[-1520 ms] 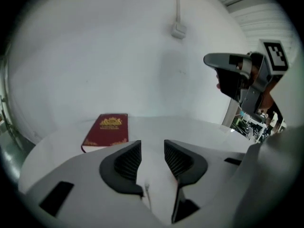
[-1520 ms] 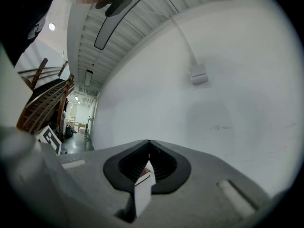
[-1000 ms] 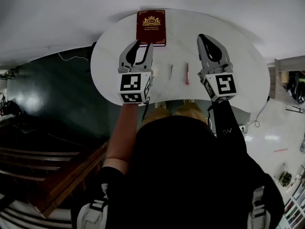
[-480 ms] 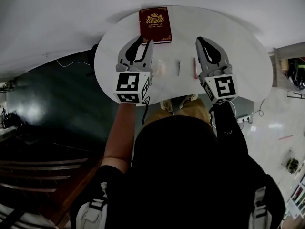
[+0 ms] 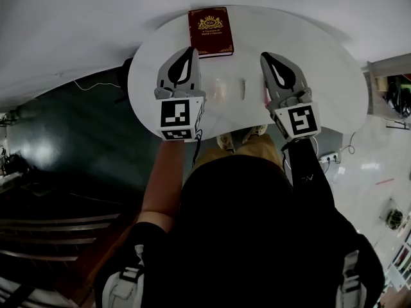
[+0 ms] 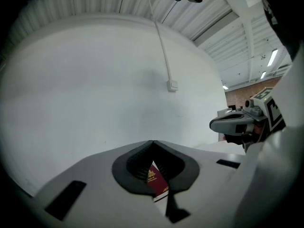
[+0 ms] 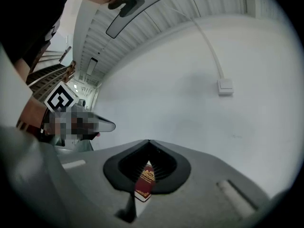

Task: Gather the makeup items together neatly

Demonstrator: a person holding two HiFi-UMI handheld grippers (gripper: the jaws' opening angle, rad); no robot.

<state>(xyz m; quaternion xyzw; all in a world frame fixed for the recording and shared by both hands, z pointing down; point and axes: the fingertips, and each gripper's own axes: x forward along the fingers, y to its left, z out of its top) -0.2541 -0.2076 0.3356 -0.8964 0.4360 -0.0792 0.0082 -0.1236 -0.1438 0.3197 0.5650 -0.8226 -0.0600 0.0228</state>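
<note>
Head view: over the white round-edged table [image 5: 321, 56], the left gripper [image 5: 190, 49] has just snapped its jaws closed on nothing, and the right gripper [image 5: 264, 55] is likewise clenched and empty. The makeup lies between them near the table's front edge: a pale translucent makeup piece [image 5: 219, 90], a slim white stick [image 5: 243, 88] and a pink tube [image 5: 265, 96] half hidden beside the right gripper. The likely hazard is that closed jaws coming down could knock the thin pieces into rolling off that near edge, and the covered tube may be approached blind. A dark red hardcover book with a gold crest [image 5: 210, 31] lies further back, well apart from the items and out of the way. Left gripper view: the jaw tips meet, only the book shows through the gap below them, and none of the makeup is in sight. Right gripper view: the tips are again pressed together over the book, with a white wall [image 7: 190, 103] behind.
</note>
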